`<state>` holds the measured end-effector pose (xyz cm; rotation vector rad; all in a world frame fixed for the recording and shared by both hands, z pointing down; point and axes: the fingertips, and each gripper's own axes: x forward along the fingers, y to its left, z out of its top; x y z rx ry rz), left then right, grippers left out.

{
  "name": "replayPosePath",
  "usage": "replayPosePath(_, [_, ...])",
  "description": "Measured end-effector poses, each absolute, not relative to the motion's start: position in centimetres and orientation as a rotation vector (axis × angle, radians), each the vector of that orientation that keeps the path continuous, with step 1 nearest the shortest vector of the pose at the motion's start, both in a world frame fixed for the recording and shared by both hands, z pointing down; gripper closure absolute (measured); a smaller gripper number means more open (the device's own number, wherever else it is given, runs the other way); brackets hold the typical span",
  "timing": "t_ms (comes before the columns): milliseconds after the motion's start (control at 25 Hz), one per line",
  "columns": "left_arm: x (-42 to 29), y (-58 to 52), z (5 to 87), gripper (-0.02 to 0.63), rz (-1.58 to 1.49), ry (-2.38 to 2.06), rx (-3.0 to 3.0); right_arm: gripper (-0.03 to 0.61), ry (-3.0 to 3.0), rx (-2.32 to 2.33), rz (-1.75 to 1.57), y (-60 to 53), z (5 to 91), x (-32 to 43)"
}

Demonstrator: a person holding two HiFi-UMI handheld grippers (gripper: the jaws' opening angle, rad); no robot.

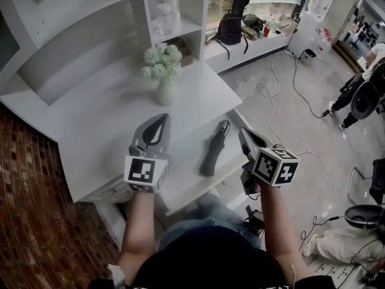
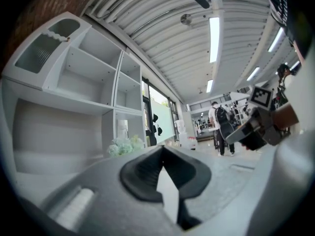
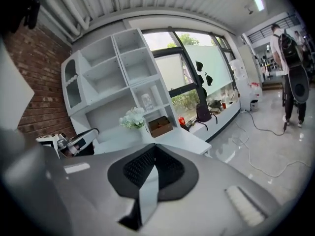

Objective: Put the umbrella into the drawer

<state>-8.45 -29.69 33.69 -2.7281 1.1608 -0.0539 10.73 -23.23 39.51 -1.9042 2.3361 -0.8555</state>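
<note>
Umbrella (image 1: pixel 213 150) lies in open drawer (image 1: pixel 180 186); flower vase (image 1: pixel 163 77) on desktop (image 1: pixel 102 125) beyond.

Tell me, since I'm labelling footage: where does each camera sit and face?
Head view: on the head, steeply down at the umbrella; left gripper, right gripper, forearms show.
Left gripper view: on that gripper, facing the shelves; shut jaws show.
Right gripper view: likewise, facing the shelves; shut jaws show.
Both share the flowers.

umbrella (image 1: pixel 215 149): black, folded, lying diagonally | drawer (image 1: pixel 180 182): white, pulled open, umbrella inside
</note>
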Motion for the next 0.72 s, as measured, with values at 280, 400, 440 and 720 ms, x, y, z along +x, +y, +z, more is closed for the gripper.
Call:
replayPosePath(280, [-7.7,-28.6,32.4,0.617,0.0,1.128,-2.708,0.575,2.432,-2.007,-0.429,-21.2,34.8,11.3])
replayPosePath(400, [-7.1,-28.3,31.4,0.617,0.024,1.128,-2.693,0.575,2.448,-1.978,-0.266,-20.8,32.7,12.0])
replayPosePath(440, [-7.0,-28.2,31.1,0.617,0.027,1.129,-2.688,0.575,2.459,-1.977,-0.216,-20.8,32.2,12.3])
replayPosePath(720, [-5.8,-28.1,28.8,0.617,0.07,1.154,-2.611,0.575,2.452,-2.032,-0.051,-20.7,30.0,15.5])
